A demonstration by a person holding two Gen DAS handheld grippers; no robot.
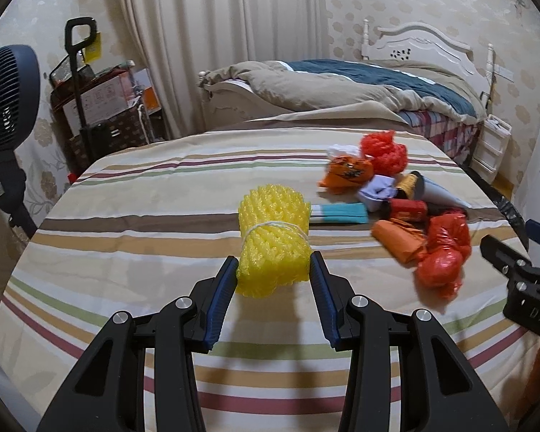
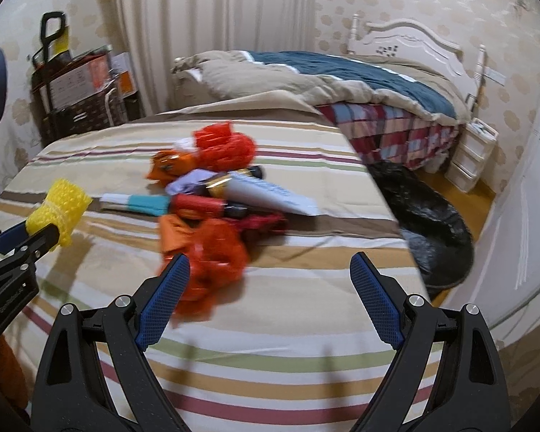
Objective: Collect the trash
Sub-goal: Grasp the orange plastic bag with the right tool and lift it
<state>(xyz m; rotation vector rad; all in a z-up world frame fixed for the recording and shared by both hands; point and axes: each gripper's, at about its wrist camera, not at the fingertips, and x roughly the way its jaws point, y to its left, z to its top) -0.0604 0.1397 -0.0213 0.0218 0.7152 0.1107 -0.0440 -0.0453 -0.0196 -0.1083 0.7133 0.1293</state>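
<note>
yellow foam net roll [image 1: 273,232] – one, two red plastic bags [image 1: 441,255], one black bag [image 2: 432,223]

We've got our left gripper [image 1: 273,268] angled downward with its jaws pinched in on the yellow foam net roll [image 1: 273,239], while our right gripper [image 2: 270,273] points the same way, jaws spread wide with nothing between them.

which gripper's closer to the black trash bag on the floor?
Right. The right gripper is over the striped cover's edge beside the black trash bag; the left gripper, holding the yellow foam net, is farther away.
</note>
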